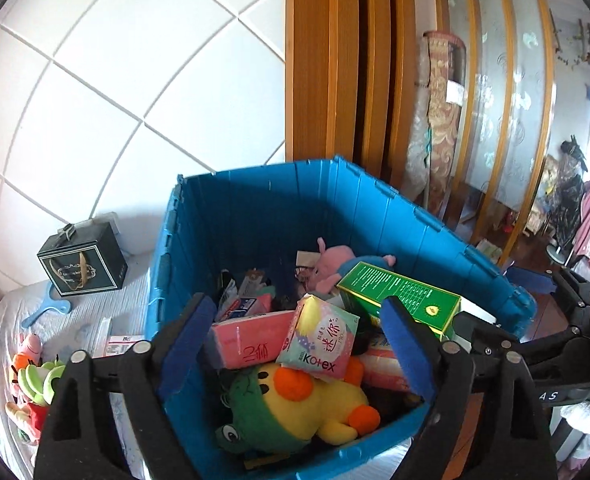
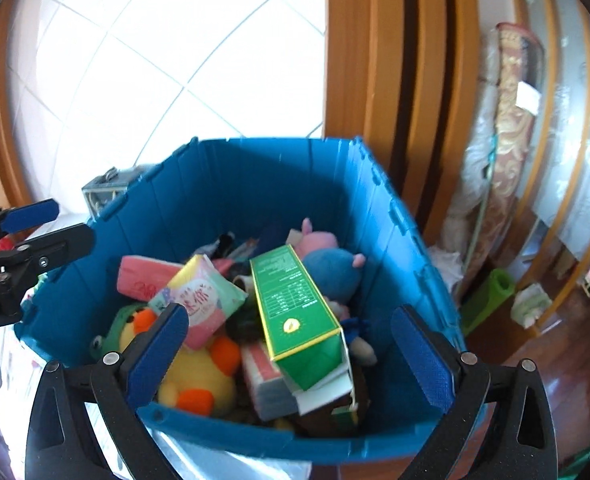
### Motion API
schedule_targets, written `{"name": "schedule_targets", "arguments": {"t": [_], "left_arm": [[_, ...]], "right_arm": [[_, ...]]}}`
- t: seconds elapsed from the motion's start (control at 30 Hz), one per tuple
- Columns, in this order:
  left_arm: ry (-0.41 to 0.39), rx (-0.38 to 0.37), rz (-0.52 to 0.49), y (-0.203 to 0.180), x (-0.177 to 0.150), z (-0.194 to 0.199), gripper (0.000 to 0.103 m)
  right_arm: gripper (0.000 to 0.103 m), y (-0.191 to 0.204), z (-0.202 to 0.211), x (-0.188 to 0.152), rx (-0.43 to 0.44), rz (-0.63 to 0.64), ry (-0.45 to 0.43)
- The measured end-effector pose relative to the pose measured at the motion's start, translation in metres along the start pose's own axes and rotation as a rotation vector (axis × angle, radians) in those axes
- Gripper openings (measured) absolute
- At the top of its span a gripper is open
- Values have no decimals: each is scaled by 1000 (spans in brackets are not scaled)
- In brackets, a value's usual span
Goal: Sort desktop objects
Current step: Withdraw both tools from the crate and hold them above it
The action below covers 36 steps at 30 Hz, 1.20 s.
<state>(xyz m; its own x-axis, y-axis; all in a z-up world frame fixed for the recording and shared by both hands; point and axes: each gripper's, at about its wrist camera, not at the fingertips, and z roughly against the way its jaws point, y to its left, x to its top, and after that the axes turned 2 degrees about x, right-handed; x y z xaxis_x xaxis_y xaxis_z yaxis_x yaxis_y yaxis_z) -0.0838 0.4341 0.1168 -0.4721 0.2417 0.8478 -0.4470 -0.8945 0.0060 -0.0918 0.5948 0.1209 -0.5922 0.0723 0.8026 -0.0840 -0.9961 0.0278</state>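
Your left gripper (image 1: 299, 340) sits over the near rim of the blue crate (image 1: 263, 208), jaws spread wide, nothing between the pads. Your right gripper (image 2: 291, 344) is the same: jaws as wide as they go, empty, over the crate's near edge. Both are released. The green box (image 2: 295, 316) lies tilted on top of the pile inside the crate, its open flap end toward your right gripper, resting on a white-edged pack. Next to it is the pink-and-mint Kotex pack (image 1: 319, 340), propped on a pink tissue pack (image 1: 251, 340) and touching the yellow duck plush (image 1: 315, 404) below it. The duck fills the crate's near corner, with a green frog plush (image 1: 251, 412) against it. The pink pig plush (image 1: 327, 264) is at the far side, beside a blue plush (image 2: 335, 272). Outside the crate, on the pale cloth-covered surface (image 1: 87, 312): a dark gift box (image 1: 83, 264) near the tiled wall, a blue handle (image 1: 45, 314) just in front of it, a cluster of small plush toys (image 1: 33, 384) at the left edge, and a flat packet (image 1: 121, 344) close to the crate wall. The right view is motion-blurred, so I can't read the small items deeper in the pile.
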Motion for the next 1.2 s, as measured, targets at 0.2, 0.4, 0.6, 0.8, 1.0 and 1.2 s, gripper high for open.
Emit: {"name": "schedule_targets", "arguments": {"t": [0.2, 0.4, 0.6, 0.8, 1.0, 1.2], "left_arm": [[-48, 8, 18, 19, -21, 41, 92], [-33, 20, 16, 35, -45, 63, 92], [-3, 26, 39, 53, -61, 75, 92], [-5, 17, 35, 58, -68, 86, 92], [-8, 26, 51, 61, -70, 89, 92], [-4, 19, 54, 60, -71, 87, 92]], "right_arm": [[103, 31, 30, -10, -40, -35, -51], [103, 61, 48, -24, -84, -51, -59], [103, 86, 56, -36, -113, -54, -40], [103, 102, 66, -43, -136, -41, -48], [103, 108, 69, -47, -139, -43, -46], [103, 106, 70, -49, -142, -53, -44]]}}
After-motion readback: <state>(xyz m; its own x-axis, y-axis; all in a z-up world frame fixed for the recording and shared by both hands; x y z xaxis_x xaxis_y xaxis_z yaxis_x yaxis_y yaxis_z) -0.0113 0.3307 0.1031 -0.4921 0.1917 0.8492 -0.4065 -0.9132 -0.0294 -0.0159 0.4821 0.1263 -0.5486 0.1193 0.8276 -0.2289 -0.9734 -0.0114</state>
